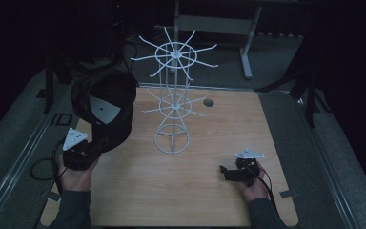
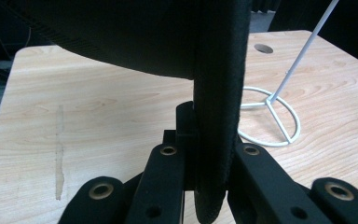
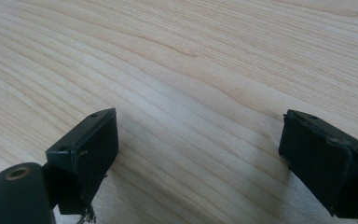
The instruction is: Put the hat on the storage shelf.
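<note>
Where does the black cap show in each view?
High view: black cap at upper left, lifted over the table's left edge, its brim in the left gripper.
Left gripper view: brim upright at centre, clamped between the jaws.
Right gripper view: bare table between open jaws.
Shared landmark: the white wire stand, base ring at right.

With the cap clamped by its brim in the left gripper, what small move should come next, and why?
Probably lift the black cap rightward toward the white wire rack. The left gripper pinches its brim, the cap hangs beside the rack's bare prongs, and the right gripper idles open over the table.
</note>
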A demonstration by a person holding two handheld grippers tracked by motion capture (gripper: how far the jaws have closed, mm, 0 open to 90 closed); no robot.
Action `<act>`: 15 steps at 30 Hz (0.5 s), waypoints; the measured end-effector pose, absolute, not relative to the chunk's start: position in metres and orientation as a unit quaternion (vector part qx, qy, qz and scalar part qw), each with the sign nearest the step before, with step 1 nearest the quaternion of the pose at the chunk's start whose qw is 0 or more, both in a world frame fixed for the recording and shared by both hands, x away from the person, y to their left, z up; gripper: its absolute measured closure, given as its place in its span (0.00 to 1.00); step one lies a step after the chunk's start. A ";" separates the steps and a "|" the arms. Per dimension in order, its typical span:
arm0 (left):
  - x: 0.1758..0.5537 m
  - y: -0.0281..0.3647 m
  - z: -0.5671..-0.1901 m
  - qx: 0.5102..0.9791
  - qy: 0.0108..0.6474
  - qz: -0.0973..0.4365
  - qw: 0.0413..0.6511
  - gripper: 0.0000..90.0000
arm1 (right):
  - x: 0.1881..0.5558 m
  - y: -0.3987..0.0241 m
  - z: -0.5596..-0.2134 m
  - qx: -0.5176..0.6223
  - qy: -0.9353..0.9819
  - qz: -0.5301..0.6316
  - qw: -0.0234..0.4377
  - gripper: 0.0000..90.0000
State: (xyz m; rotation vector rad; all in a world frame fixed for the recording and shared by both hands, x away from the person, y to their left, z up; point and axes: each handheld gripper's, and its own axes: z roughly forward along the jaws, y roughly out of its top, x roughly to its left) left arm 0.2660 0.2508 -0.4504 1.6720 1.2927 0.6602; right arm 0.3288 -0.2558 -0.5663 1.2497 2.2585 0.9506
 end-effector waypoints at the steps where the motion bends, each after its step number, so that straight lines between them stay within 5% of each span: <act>1: 0.265 0.250 -0.450 0.674 0.523 0.269 0.447 0.96 | 0.329 -0.256 -0.566 0.446 0.805 0.339 0.194 0.13; 15: 0.259 0.247 -0.437 0.668 0.516 0.299 0.446 0.96 | 0.329 -0.256 -0.566 0.444 0.806 0.340 0.196 0.13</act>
